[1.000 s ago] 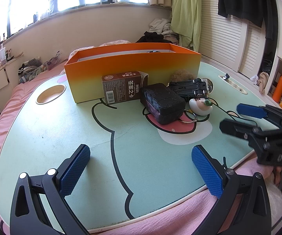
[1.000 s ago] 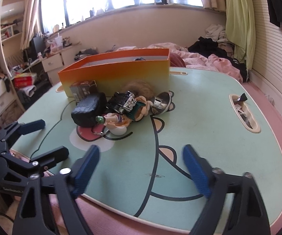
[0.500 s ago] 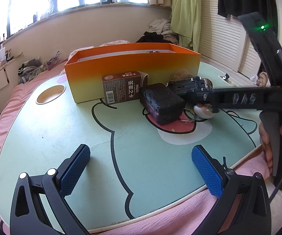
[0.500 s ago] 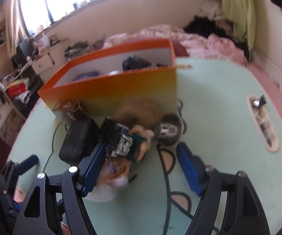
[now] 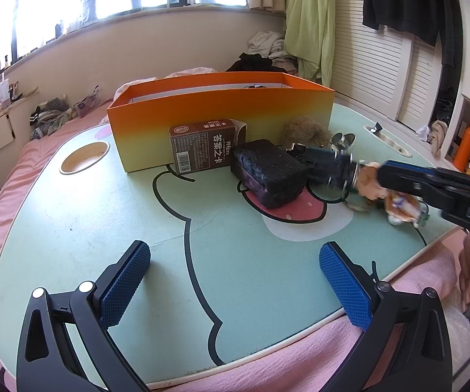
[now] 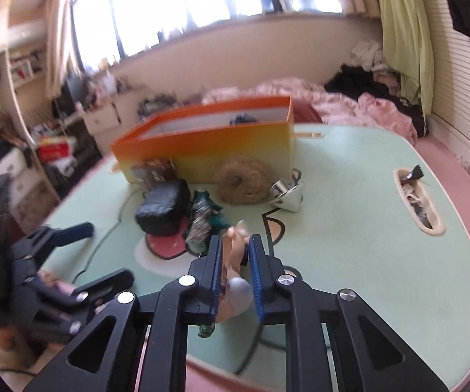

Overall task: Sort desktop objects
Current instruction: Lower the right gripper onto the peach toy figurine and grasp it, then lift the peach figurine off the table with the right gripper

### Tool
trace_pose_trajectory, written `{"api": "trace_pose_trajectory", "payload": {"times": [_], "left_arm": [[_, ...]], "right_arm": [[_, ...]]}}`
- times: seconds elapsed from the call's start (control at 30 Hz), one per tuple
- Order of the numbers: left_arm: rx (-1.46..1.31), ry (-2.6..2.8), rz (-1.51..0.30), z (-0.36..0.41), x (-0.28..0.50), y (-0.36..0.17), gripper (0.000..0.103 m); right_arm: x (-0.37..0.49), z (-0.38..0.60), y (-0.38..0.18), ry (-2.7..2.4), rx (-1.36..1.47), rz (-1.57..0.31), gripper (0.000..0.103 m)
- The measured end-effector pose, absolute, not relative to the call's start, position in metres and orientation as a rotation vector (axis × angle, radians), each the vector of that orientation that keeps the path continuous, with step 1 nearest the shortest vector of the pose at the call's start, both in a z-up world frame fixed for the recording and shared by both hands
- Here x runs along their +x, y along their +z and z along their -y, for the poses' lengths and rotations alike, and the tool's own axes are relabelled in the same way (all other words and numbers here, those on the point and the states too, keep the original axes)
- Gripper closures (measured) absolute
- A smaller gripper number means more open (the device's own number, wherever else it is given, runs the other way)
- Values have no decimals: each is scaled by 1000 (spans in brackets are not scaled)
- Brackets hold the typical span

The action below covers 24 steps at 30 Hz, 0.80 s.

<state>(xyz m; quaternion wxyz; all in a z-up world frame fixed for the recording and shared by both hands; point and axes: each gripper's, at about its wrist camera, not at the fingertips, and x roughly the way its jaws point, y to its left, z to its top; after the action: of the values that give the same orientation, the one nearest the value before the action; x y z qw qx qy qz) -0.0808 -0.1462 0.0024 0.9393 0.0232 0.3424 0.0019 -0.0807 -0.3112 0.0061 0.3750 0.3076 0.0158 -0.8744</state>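
Between the blue pads of the right gripper (image 6: 237, 271) sat a small peach-and-white doll figure (image 6: 233, 263), clamped tight just above the mint-green cartoon table (image 6: 349, 228). Only the left wrist view showed its dangling charm end (image 5: 401, 209) under that arm. Beyond lay the black textured pouch (image 5: 267, 173) and orange cardboard box (image 5: 222, 124). The left gripper (image 5: 235, 284) gaped wide, holding nothing.

Only a couple of readable bits here. The brown carton (image 5: 207, 145) leaning against the orange box (image 5: 222, 121) has "答案之卡" printed sideways plus a barcode. The right gripper (image 5: 383, 176) body says "DAS" in white letters.
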Motion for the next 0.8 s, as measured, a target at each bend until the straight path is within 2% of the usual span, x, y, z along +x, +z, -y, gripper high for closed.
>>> {"api": "trace_pose_trajectory", "payload": {"times": [0.07, 0.13, 0.2, 0.33, 0.4, 0.43, 0.57, 0.6, 0.63, 0.67, 0.8], "left_arm": [[48, 3, -699, 146, -81, 2, 0], [57, -18, -699, 147, -80, 3, 0], [60, -26, -699, 147, -80, 3, 0], [62, -30, -699, 147, -79, 3, 0], [67, -43, -699, 146, -80, 2, 0], [67, -43, -699, 146, -80, 2, 0], [69, -48, -698, 146, -80, 2, 0], [71, -50, -699, 146, -80, 2, 0], [70, -51, -698, 147, -79, 2, 0], [70, -52, -699, 148, -78, 3, 0], [75, -59, -699, 148, -79, 3, 0]], "right_arm": [[-84, 312, 2, -2231, 821, -46, 85], [-86, 313, 1, -2218, 839, -32, 79], [-85, 314, 1, -2229, 840, -44, 67], [-72, 315, 9, -2251, 762, -72, 59], [-66, 318, 16, -2259, 715, -85, 43], [-65, 321, 19, -2272, 695, -99, 42], [-80, 336, 13, -2299, 796, -150, 42], [-85, 336, 10, -2266, 820, -115, 43], [-87, 339, 5, -2261, 861, -135, 48], [-89, 342, 0, -2263, 895, -163, 59], [-85, 338, 2, -2254, 869, -154, 65]]}}
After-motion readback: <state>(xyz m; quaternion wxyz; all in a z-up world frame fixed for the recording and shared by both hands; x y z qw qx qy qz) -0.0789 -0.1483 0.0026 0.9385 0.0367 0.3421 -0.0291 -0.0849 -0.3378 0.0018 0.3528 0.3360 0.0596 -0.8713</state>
